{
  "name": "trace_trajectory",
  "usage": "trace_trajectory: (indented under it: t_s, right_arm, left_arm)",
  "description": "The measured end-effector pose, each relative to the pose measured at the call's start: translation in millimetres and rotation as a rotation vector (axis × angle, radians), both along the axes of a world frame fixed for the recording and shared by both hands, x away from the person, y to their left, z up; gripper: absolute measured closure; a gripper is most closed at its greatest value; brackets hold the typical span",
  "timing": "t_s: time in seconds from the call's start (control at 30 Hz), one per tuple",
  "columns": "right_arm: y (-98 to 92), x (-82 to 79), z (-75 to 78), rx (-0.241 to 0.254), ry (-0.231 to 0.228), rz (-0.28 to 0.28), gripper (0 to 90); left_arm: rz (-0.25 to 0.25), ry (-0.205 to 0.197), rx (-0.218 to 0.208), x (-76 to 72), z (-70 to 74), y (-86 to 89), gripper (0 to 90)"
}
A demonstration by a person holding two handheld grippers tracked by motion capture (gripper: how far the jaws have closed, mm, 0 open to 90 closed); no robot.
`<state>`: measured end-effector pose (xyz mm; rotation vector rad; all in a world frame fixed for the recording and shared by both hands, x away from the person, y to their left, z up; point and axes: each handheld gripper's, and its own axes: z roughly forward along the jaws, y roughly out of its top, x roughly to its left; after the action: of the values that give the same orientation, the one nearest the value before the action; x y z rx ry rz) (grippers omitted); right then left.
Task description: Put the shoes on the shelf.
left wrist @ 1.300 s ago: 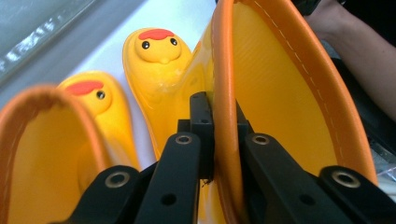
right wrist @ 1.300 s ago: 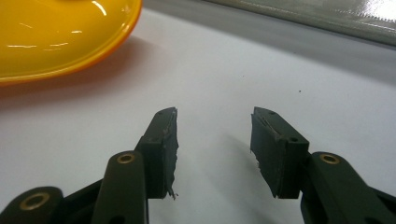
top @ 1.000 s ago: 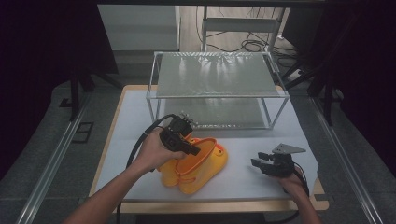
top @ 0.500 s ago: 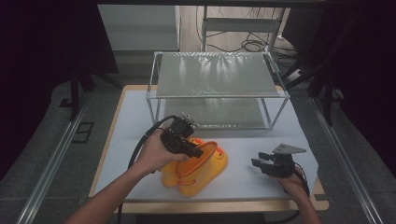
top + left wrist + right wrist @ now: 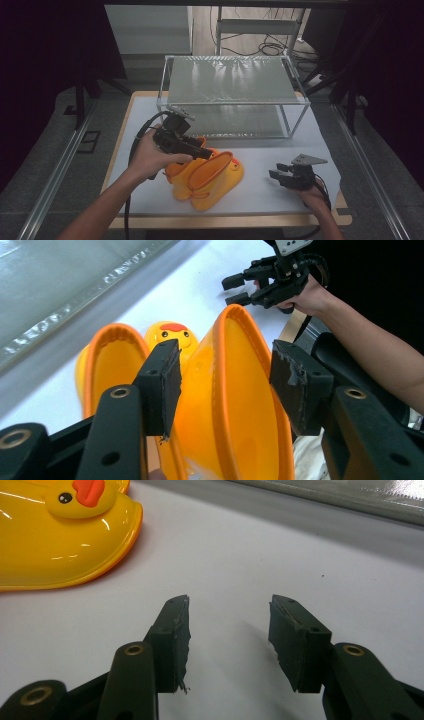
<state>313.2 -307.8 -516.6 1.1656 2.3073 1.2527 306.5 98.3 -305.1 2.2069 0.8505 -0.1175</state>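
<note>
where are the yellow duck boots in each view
high view: boots low centre on the white mat, under the left gripper.
left gripper view: centre, boot openings between and behind the open jaws.
right gripper view: top left corner, one toe with the duck face.
shared landmark: wire rack behind the boots.

Both forearms are showing bare, with no sleeves reaching the wrists. The left gripper (image 5: pixel 202 151) is showing a black body with a thick black cable looping off behind it and a pale grey plate sitting on top. Its two black jaws are carrying ridged rubber pads (image 5: pixel 165 385), with brass-ringed screw holes along the arms. The right gripper (image 5: pixel 276 170) is wearing a grey three-cornered plate dotted with small holes, and a black cable is trailing from it. Its pads (image 5: pixel 177 640) are looking frayed at the edges, with the same brass-ringed holes.
</note>
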Motion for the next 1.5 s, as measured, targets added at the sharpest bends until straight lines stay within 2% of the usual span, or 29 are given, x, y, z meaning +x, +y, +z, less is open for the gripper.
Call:
trace_trajectory:
  t_s: [0.2,0.37,0.67,1.0,1.1,1.23,1.3,1.43,1.47,1.5]
  right_arm:
    - [1.0,0.2,-1.2,-0.003,-0.001,0.003,50.4]
    - [0.5,-0.1,-0.4,-0.009,0.000,0.004,50.4]
    - [-0.8,-0.2,1.3,-0.003,-0.006,-0.003,50.5]
    - [-1.2,-0.1,1.5,-0.005,-0.007,-0.005,50.6]
    - [-1.1,0.1,1.2,-0.006,-0.008,-0.007,50.6]
    - [-1.0,0.4,1.0,-0.008,-0.006,-0.010,50.5]
    - [-1.1,0.3,1.1,-0.008,-0.006,-0.011,50.5]
    - [-1.3,0.3,1.3,-0.006,-0.006,-0.012,50.5]
    - [-1.4,0.4,1.3,-0.006,-0.006,-0.013,50.5]
    - [-1.4,0.4,1.3,-0.006,-0.006,-0.013,50.5]
  left_arm:
    - [0.016,0.006,0.012,0.0,-2.7,9.3,45.5]
    - [0.016,0.036,0.023,1.1,-12.3,9.7,44.6]
    - [0.010,0.080,0.062,5.5,-30.7,0.3,43.3]
    - [0.001,0.086,0.105,4.8,-40.5,-12.4,43.2]
    - [0.008,0.068,0.139,4.5,-43.0,-17.6,43.4]
    - [0.021,0.060,0.158,4.5,-43.0,-21.3,44.5]
    - [0.032,0.045,0.178,4.1,-43.9,-22.8,46.9]
    - [0.038,0.031,0.187,3.0,-44.1,-23.2,53.4]
    - [0.036,0.028,0.190,2.6,-44.1,-23.2,58.4]
    - [0.039,0.022,0.191,2.1,-44.2,-23.5,58.4]
